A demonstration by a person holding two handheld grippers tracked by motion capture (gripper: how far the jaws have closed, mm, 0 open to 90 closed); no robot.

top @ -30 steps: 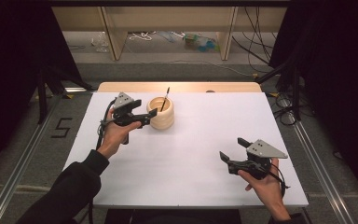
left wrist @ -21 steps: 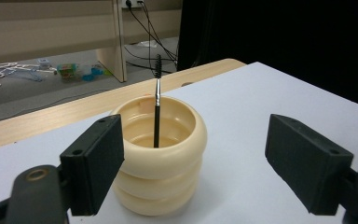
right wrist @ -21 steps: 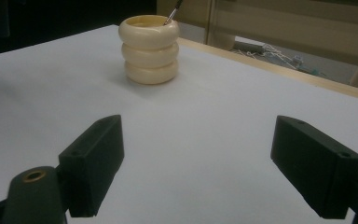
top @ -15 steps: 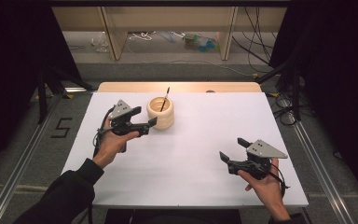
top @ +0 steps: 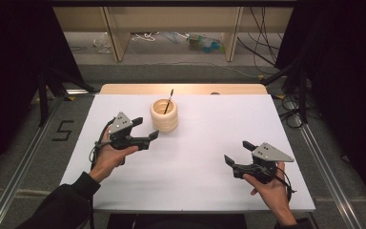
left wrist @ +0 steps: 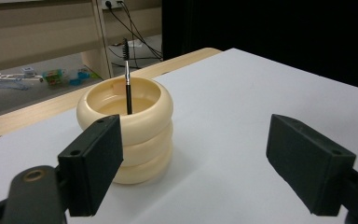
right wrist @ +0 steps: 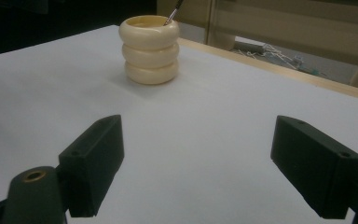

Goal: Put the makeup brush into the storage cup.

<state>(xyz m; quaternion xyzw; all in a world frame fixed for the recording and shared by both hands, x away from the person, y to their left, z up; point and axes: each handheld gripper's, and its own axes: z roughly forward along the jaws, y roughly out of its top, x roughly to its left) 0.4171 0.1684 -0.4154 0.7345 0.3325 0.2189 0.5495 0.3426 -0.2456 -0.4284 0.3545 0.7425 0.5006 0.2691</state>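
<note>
The cream ringed cup point(top: 164, 115) is standing at 12 o'clock on the white counter point(top: 195, 157), a thin black brush point(top: 168, 101) leaning upright inside it. The left gripper point(top: 147, 131), fingers wide and empty, is hovering at the cup's 7 o'clock, just beside it. The right gripper point(top: 238, 152), fingers also wide and empty, is idling well apart at 4 o'clock. Judged step: brush placed. Next move calls for clearing the left gripper without knocking the cup.

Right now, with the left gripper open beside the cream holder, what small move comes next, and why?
Probably ease the left gripper away from the ringed cream holder. Its jaws are open and empty, and the black brush already stands inside. The right gripper rests open, far off.
</note>
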